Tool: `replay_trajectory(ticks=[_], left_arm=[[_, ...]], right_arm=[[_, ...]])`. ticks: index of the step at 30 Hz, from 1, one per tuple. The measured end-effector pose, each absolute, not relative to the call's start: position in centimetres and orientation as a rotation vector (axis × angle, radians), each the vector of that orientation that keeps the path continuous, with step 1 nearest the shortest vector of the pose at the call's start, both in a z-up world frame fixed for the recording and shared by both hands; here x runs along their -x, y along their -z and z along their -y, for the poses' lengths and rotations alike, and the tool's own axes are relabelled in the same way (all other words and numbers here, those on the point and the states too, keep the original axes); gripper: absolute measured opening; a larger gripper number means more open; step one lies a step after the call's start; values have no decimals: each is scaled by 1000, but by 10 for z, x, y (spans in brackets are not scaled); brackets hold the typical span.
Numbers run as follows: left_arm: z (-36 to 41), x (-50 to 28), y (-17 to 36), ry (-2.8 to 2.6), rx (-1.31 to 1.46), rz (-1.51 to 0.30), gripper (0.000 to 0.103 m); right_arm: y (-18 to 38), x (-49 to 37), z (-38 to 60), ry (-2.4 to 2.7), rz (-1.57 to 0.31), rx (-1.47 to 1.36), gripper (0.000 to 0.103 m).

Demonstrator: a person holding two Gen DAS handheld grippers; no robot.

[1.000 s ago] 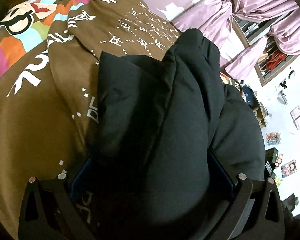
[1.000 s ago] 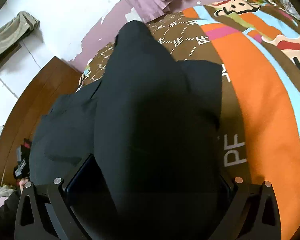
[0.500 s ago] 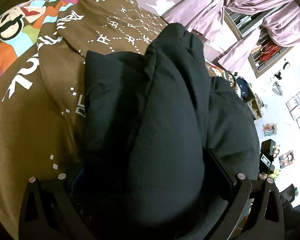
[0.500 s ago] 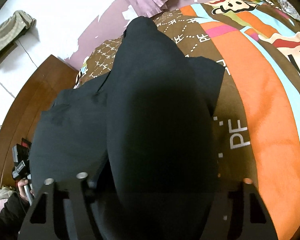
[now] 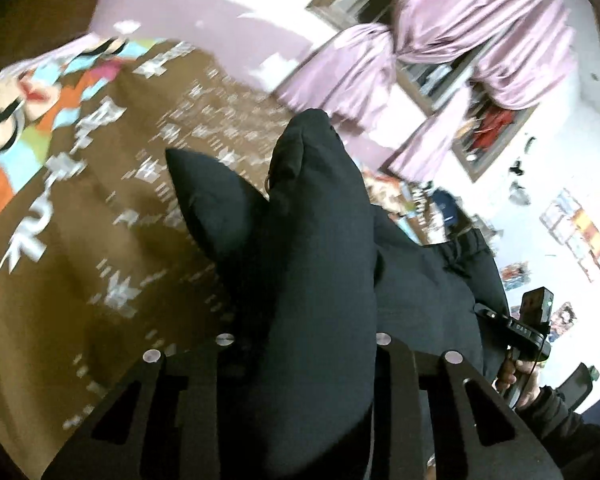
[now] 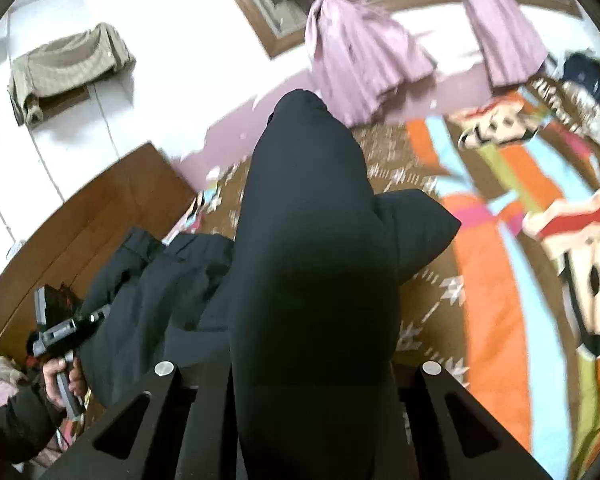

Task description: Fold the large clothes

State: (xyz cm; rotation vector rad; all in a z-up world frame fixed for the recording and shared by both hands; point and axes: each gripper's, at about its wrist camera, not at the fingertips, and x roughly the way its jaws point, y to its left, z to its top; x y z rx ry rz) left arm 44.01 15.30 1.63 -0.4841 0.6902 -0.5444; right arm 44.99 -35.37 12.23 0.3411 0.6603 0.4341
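Both grippers, left (image 5: 300, 344) and right (image 6: 296, 368), clenched on coat (image 5: 320, 280) mid-frame; bulky padding could slip, collapsing onto bed (image 5: 80, 260).

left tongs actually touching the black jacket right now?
Touching. The left wrist view shows the black jacket bunched between the fingers of the left tongs, fabric filling the gap.

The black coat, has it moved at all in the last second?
Yes. The black coat has been lifted: against the patterned bedspread its edge now bunches up clear of the bed, and more wall and curtains show.
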Motion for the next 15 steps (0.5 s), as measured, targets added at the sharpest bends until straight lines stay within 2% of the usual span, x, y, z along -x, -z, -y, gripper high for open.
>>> replay_trajectory(ticks=[6,10,12,14,15], left_arm=[[-109,-448,-36,634,490,-649,25],[-83,-455,-28,653,447,-701,26],[-70,-461,-12,613,397,-757,26],[-57,-466,11,536,324,-822,28],[-54,-467,17,515,317,-834,31]], right_arm=[[-129,-438,395,-339,-645,-344,15],[-83,-437,407,-242,-756,-333,16],[-67,-438,415,-221,-777,-344,20],[-59,-438,421,-221,-783,-341,31],[-58,-438,423,-217,-787,-332,31]])
